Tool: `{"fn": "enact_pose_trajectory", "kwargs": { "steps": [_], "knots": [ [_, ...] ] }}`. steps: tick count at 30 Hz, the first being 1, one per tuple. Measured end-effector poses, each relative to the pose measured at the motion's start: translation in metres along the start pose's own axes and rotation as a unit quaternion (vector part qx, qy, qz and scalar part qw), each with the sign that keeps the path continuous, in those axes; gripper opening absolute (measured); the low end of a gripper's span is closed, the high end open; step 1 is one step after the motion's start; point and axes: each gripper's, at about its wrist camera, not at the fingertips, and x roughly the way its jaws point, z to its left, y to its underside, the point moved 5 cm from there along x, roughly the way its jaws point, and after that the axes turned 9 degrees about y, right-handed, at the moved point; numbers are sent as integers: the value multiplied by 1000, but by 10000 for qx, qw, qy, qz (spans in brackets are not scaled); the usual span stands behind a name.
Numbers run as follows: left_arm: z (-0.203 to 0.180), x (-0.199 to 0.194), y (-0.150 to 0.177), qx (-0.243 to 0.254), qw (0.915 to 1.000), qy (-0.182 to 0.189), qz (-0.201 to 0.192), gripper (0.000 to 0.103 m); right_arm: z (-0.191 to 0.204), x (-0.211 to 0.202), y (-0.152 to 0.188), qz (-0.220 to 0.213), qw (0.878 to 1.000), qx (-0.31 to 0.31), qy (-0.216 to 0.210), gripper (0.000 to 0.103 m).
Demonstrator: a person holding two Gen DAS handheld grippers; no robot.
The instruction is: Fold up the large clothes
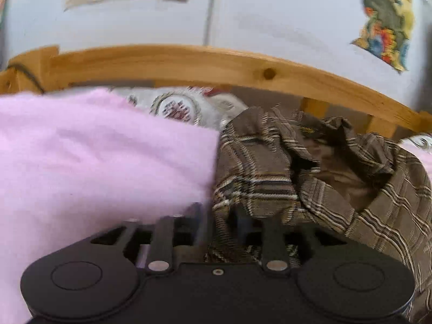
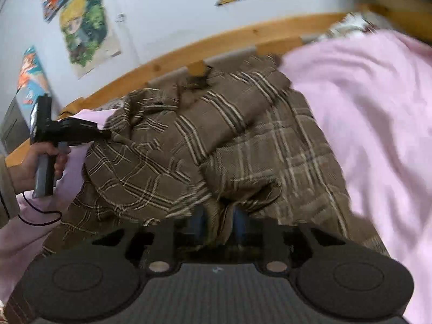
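A brown plaid shirt lies crumpled on a pink blanket on a bed. In the left wrist view my left gripper is shut on the shirt's near edge, the cloth pinched between its fingers. In the right wrist view the plaid shirt spreads across the middle and my right gripper is shut on a fold of it. The left gripper also shows there at the left, held in a hand and clamped on the shirt's far-left edge.
A wooden bed rail runs along the far side, also in the right wrist view. A white patterned pillow lies behind the blanket. Posters hang on the pale wall. The pink blanket covers the right side.
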Motion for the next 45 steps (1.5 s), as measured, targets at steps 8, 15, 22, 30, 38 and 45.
{"fn": "enact_pose_trajectory", "kwargs": {
  "steps": [8,15,22,30,38,45],
  "knots": [
    [-19,24,-19,386,9992,-95,47,80,-22,9,-16,-101,9997,185,-93,74],
    [-10,47,-34,235,9992,-288,120,7,-7,54,-17,598,9971,-334,325,11],
    [24,34,-37,-726,9949,-446,-544,6,5,29,-35,-295,9947,-886,427,8],
    [11,19,-32,37,9957,-760,-521,68,7,48,-47,-382,9873,-1361,719,12],
    [-4,-33,17,527,9967,-527,-311,80,6,32,-41,-500,9871,-1328,741,64],
    [-9,-18,55,1072,9892,-683,726,0,0,44,-27,-127,9856,-1339,1024,78]
  ]
}}
